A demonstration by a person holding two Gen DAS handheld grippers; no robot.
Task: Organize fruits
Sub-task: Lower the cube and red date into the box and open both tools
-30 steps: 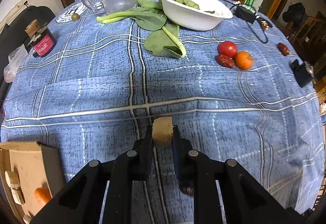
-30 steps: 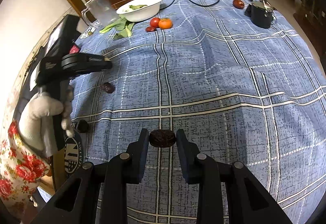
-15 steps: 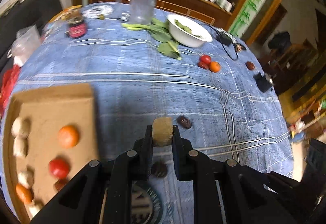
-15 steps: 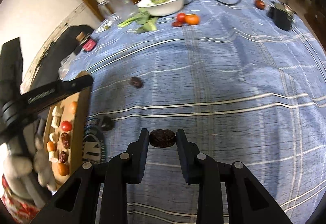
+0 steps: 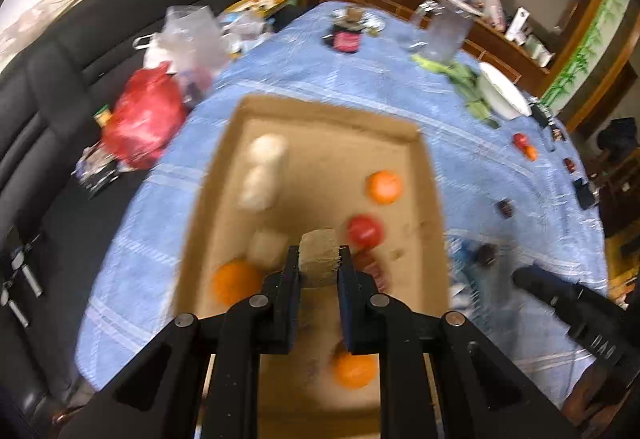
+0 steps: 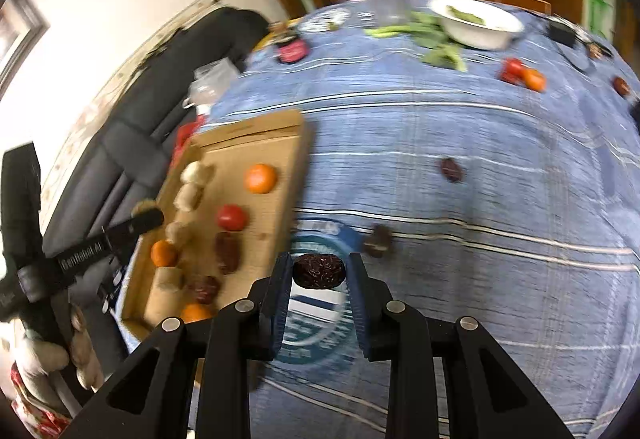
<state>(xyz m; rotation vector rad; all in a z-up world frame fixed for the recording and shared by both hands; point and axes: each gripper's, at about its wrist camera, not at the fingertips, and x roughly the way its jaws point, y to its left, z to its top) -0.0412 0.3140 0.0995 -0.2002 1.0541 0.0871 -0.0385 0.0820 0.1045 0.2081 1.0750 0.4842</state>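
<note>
Cardboard tray (image 5: 424, 175) fills the middle of my left wrist view, lying on the blue checked tablecloth (image 5: 360, 79). My left gripper (image 5: 319, 263) is clenched on a tan, rough-sided chunk (image 5: 318, 249), which hangs over the tray's near half. In the tray, around that chunk, I see a red tomato (image 5: 364, 232) at two o'clock, an orange (image 5: 384, 186) farther out at one o'clock, another orange (image 5: 234, 283) at nine o'clock, a third orange (image 5: 354, 370) under my right finger at five o'clock, and pale lumps (image 5: 262, 175) at eleven o'clock; the blur is heavy, so those lumps may be more of the same chunks. My right gripper (image 6: 319, 273) grasps a dark wrinkled date (image 6: 319, 270) between both pads, above a round blue-and-white printed mat (image 6: 320, 339) on the cloth just beside the tray's right edge. From this side the tray (image 6: 298, 159) sits at ten o'clock of the date, a loose date (image 6: 451, 169) lies on the cloth at one o'clock, and a dark piece (image 6: 378, 241) lies near at two o'clock. A white bowl (image 6: 476, 27) with greens stands far off at twelve o'clock.
</note>
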